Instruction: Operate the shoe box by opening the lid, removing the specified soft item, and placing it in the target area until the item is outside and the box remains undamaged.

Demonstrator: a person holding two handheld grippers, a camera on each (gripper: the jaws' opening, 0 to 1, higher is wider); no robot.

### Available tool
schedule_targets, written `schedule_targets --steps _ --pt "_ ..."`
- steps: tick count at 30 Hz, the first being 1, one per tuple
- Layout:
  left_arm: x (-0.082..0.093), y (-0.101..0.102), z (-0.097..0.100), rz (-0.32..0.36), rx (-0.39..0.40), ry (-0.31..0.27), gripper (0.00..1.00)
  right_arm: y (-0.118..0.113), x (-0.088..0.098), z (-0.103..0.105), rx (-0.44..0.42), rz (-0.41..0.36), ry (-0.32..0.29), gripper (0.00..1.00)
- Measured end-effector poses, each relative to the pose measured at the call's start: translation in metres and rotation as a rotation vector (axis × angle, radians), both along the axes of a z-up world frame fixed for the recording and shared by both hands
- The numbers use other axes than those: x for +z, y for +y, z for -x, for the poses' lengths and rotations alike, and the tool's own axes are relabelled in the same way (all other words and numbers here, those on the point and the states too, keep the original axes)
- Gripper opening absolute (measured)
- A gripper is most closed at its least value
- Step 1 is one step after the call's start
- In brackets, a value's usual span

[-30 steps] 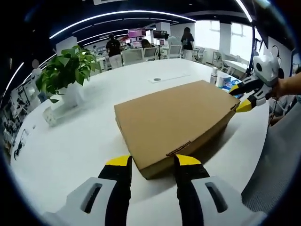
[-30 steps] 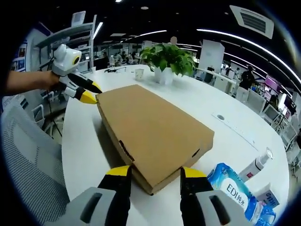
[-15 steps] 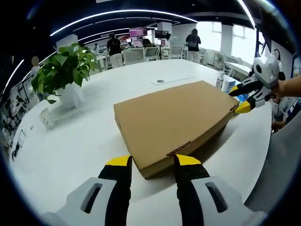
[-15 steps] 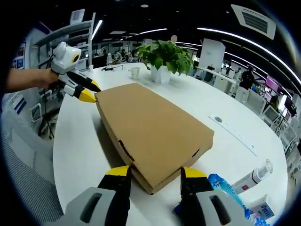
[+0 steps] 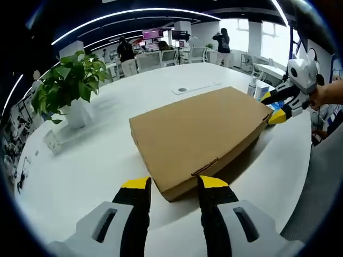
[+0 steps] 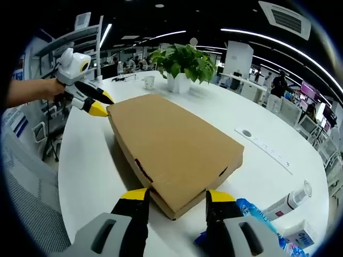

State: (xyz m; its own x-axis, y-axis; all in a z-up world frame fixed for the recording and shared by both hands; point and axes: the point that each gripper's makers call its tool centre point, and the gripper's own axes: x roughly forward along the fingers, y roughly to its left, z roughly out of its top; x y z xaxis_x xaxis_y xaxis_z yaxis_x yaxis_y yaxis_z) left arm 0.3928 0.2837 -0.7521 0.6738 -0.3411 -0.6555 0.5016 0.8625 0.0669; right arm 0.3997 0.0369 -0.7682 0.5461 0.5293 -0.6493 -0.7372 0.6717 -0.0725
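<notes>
While the box (image 5: 201, 134) lay flat and shut near the middle of the white table (image 5: 80, 166), no step of the task appeared complete: the lid was down, its tuck tabs seated in the front slots, and the soft item, presumably inside, could not be seen. In the left gripper view, the left gripper (image 5: 173, 184) stood with jaws parted and empty, its yellow tips either side of one corner of the box, whether touching it could not be told. In the right gripper view, the right gripper (image 6: 174, 195) likewise stood parted and empty, bracketing the corner at the opposite end of the same front edge. Each gripper also showed in the other's view as yellow tips at the far corner. A plant (image 5: 67, 80) stood beyond the box, well apart from it; a bottle (image 6: 289, 194) and a blue pack (image 6: 262, 217) lay near the right gripper. By this evidence, lifting the lid, taking out the item and placing it all remained to be done, and the cardboard looked undamaged.
</notes>
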Motion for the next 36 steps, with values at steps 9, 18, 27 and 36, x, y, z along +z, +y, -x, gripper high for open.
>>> schedule_targets --steps 9,18,27,36 --pt "0.008 0.002 0.013 -0.004 0.001 -0.023 0.43 -0.013 0.018 0.015 -0.011 -0.016 -0.045 0.46" --pt "0.022 -0.005 0.049 0.055 0.007 -0.036 0.49 -0.055 0.041 0.041 -0.111 -0.059 -0.079 0.55" --pt "0.046 -0.019 0.078 0.091 0.013 -0.105 0.54 -0.104 0.051 0.081 -0.209 -0.047 -0.089 0.67" --pt "0.063 -0.038 0.111 0.127 0.005 -0.146 0.65 -0.140 0.063 0.129 -0.280 -0.049 -0.122 0.81"
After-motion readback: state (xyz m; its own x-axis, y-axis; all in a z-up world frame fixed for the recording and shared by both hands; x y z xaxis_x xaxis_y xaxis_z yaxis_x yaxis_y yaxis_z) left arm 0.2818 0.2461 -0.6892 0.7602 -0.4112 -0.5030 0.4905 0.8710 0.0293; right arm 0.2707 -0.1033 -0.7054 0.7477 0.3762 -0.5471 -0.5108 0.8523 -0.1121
